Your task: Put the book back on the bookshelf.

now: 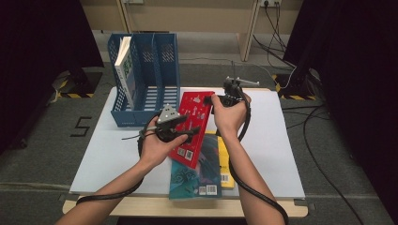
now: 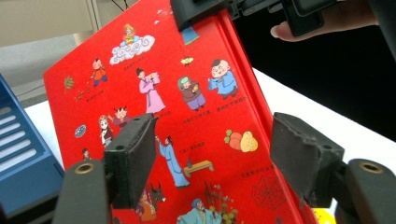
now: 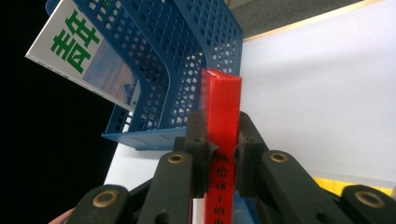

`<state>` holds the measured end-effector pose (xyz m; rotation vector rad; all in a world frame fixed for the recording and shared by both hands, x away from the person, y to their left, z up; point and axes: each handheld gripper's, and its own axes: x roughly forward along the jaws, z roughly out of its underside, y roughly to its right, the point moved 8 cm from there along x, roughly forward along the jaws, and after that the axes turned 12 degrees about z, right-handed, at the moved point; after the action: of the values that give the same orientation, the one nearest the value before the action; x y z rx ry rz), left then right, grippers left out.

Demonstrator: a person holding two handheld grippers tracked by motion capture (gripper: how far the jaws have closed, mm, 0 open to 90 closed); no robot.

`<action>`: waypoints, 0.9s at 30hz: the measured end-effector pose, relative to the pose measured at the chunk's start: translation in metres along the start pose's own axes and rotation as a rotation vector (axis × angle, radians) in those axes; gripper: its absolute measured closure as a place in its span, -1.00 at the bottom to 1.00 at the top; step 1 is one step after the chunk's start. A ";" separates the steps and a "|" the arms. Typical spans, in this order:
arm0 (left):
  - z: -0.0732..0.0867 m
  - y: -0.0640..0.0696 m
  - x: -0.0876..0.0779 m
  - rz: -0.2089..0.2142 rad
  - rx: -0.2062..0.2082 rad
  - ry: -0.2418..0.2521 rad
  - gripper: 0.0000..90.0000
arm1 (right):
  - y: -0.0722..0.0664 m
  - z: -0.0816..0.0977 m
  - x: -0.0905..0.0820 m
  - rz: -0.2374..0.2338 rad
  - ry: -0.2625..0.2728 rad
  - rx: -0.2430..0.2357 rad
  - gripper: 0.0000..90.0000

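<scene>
The red book is off the stack and tilted, its far end raised toward 12 o'clock and its near end low over the other books, a pose that suits swinging it upright for a slot in the blue file rack. In the right gripper view its spine stands on edge between the right gripper's fingers, which pinch it from both sides, so this gripper alone carries the weight. It grips at the book's upper right corner, at about 1 o'clock on the cover, leaving the long edge free to enter the rack.

The left gripper sits at about 8 o'clock of the book in the high view. Its fingers are spread wide and face the illustrated cover, which fills the gap behind them; the pads stand clear of it, so this gripper looks to have let go, judging by how they stand now.

Beneath, a teal book and a yellow book lie flat on the white tabletop toward 6 o'clock. The rack stands at about 11 o'clock of the red book, with a white-and-green book leaning in its leftmost compartment; the middle and right compartments look free, the likely reason the red book is being angled that way
</scene>
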<state>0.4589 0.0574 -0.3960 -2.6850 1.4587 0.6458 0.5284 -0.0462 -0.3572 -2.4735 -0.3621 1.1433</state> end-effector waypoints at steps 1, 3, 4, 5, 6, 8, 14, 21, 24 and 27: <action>-0.001 0.001 0.001 0.000 0.002 0.001 -0.33 | 0.000 0.000 0.000 -0.001 0.000 0.001 0.77; -0.003 0.003 0.003 -0.004 0.010 0.002 -0.34 | 0.000 0.000 0.000 -0.001 0.000 0.001 0.77; -0.004 0.004 0.004 -0.006 0.012 0.002 -0.35 | 0.000 0.000 0.000 0.000 0.000 0.003 0.77; -0.004 0.004 0.004 -0.007 0.015 -0.001 -0.35 | 0.000 0.000 0.000 0.000 0.000 0.004 0.77; -0.005 0.004 0.005 -0.008 0.018 -0.003 -0.36 | 0.000 0.000 0.000 0.000 0.001 0.003 0.77; -0.005 0.005 0.007 -0.007 0.017 -0.011 -0.37 | 0.001 0.000 0.000 0.002 0.004 0.000 0.77; -0.005 0.006 0.013 -0.021 0.030 -0.019 -0.39 | 0.000 0.000 0.000 0.005 0.009 -0.001 0.77; -0.004 0.006 0.018 -0.046 0.048 -0.040 -0.42 | -0.002 0.000 0.000 0.006 0.009 -0.003 0.77; -0.006 0.007 0.020 -0.054 0.053 -0.041 -0.43 | -0.003 0.000 0.001 0.008 0.012 -0.006 0.77; -0.006 0.007 0.022 -0.065 0.064 -0.050 -0.45 | -0.004 0.000 0.000 0.008 0.010 -0.005 0.77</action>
<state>0.4660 0.0345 -0.3979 -2.6356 1.3512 0.6451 0.5281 -0.0427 -0.3560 -2.4867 -0.3534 1.1337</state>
